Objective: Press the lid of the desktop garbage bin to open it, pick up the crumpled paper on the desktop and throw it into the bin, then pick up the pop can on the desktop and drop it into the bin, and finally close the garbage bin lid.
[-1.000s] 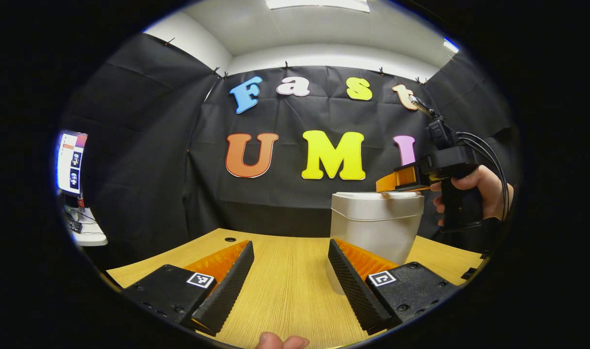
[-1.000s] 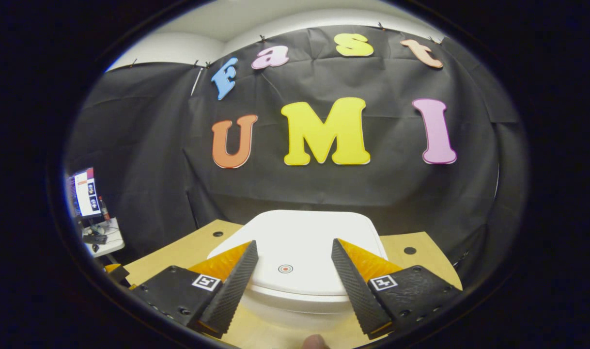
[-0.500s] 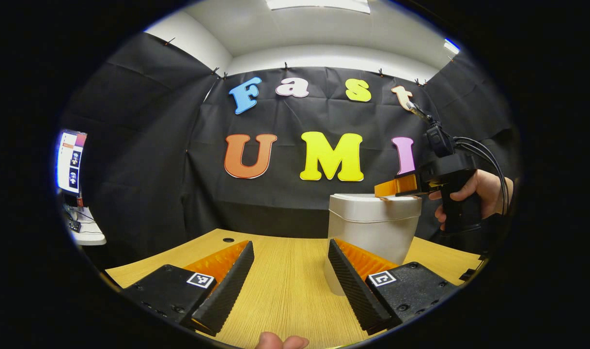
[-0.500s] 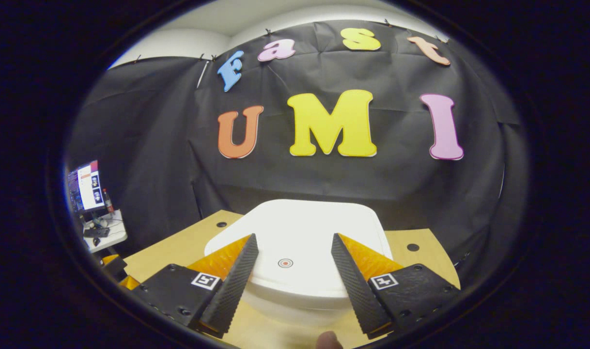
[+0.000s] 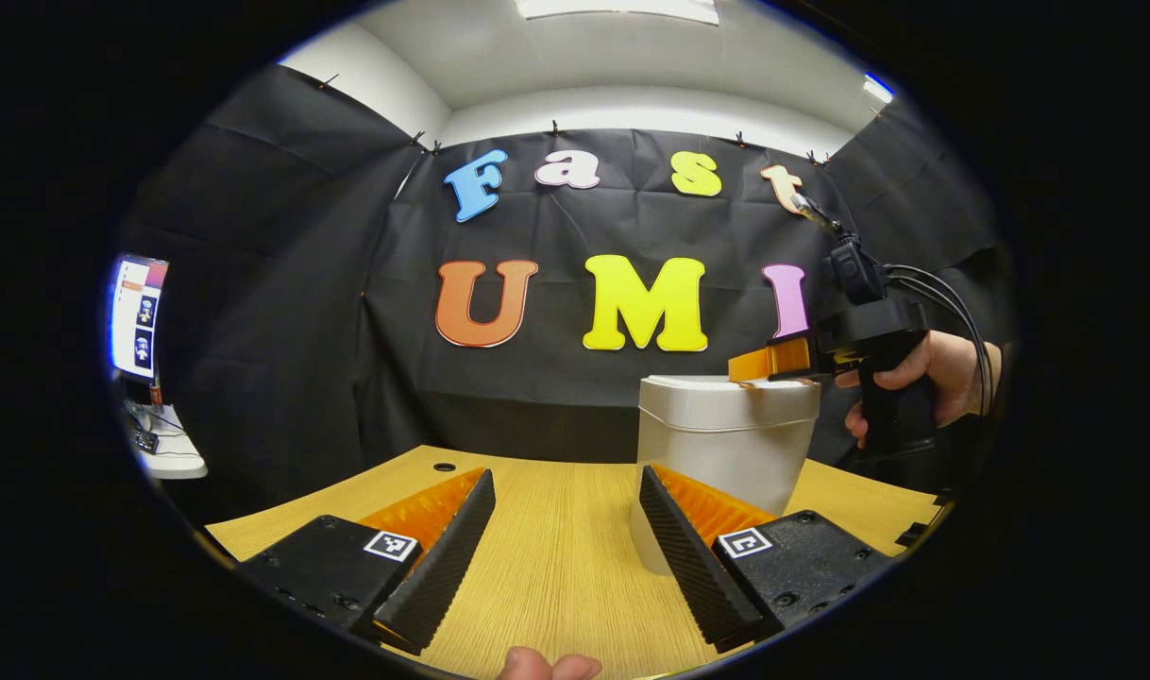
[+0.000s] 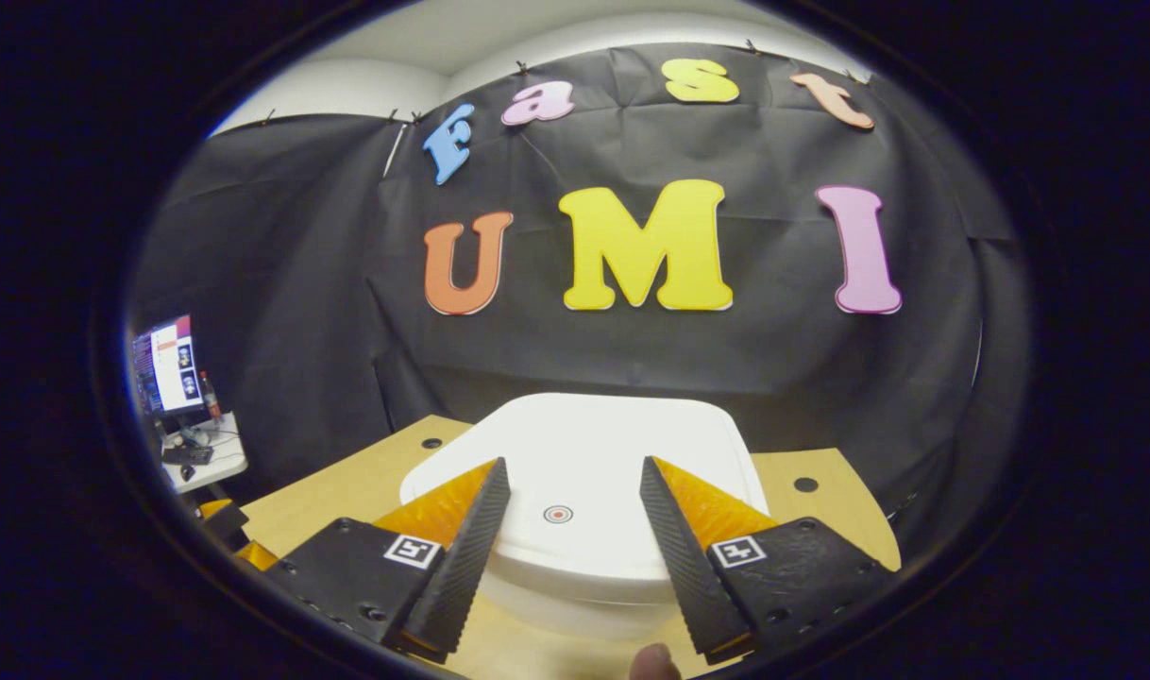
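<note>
Since a second ago my right tongs (image 6: pixel 566 529) have crept forward over the bin (image 5: pixel 726 439) and narrowed a touch, while my left tongs (image 5: pixel 566 538) have barely shifted. Both pairs are spread with nothing between their fingers. From the left gripper view the bin stands on the counter (image 5: pixel 556 567) at about 2 o'clock of my left tongs, and the right tongs hover at its top edge, held by a hand (image 5: pixel 924 378). From the right gripper view the lid (image 6: pixel 584 453) lies flat and shut at 12 o'clock, its small red ring mark (image 6: pixel 557 514) sitting between my fingertips. I judge the bin to be light, stiff, smooth plastic that could skid or tip, so I would press straight down on the mark rather than grip it. I cannot yet spot the paper or can
</note>
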`<state>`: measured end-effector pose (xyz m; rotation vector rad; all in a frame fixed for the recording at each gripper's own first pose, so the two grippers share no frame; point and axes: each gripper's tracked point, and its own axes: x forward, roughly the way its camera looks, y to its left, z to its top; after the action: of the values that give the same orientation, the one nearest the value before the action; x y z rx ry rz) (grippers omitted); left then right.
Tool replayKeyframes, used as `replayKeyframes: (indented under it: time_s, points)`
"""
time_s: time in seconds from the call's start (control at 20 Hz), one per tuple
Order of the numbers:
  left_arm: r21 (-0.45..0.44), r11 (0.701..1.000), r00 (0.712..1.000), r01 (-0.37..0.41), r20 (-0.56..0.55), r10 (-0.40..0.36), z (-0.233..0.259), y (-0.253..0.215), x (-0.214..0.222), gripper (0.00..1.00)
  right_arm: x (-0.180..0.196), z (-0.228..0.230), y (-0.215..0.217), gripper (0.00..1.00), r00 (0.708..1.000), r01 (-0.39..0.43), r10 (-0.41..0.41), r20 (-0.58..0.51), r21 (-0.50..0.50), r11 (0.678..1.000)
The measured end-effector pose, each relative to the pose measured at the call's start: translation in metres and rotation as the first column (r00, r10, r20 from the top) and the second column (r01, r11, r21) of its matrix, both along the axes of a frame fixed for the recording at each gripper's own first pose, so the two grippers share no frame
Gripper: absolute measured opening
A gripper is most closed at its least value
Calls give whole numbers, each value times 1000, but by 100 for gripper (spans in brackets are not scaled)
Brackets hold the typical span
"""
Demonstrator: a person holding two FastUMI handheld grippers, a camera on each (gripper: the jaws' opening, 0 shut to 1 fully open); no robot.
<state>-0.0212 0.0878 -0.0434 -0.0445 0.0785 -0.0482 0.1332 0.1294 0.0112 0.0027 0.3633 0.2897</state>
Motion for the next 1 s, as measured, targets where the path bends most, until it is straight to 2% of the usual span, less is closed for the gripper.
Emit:
replayKeyframes:
  time_s: [0.2, 0.25, 0.35, 0.5, 0.65, 0.8, 0.85, 0.9, 0.95, 1.0]
  points:
    - [58, 998, 1000, -29, 7, 28, 0, 9, 2, 99, 1, 6, 2, 87, 999, 14, -16, 37, 30, 999]
    - [51, 999, 1000, -12, 4, 12, -2, 4, 4, 99, 0, 6, 2, 87, 999, 13, -14, 44, 22, 1000]
    - [43, 999, 1000, 27, -6, -27, -7, -5, 2, 98, 0, 11, 1, 99, 997, 27, -28, 74, 20, 999]
    - [18, 998, 998, 61, -12, -60, -9, -14, 2, 98, -4, 12, -12, 97, 990, 92, -98, 105, 57, 994]
    - [20, 998, 998, 56, -7, -56, -7, -7, 1, 98, -24, 20, -27, 97, 973, 149, -163, 164, 98, 984]
    - [27, 999, 1000, 25, 6, -25, -5, 5, 4, 98, -56, 22, -49, 96, 947, 197, -211, 243, 83, 977]
    - [25, 999, 1000, 24, 4, -24, -6, 6, 4, 98, -68, 19, -54, 92, 940, 209, -223, 257, 82, 974]
    - [24, 999, 1000, 24, 1, -24, -7, 7, 4, 98, -79, 18, -58, 96, 936, 213, -228, 267, 83, 973]
    - [24, 999, 1000, 23, -2, -23, -9, 7, 5, 98, -90, 13, -63, 93, 935, 222, -236, 266, 82, 972]
    - [24, 999, 1000, 25, -4, -25, -8, 6, 5, 98, -100, 8, -70, 95, 932, 233, -246, 266, 80, 969]
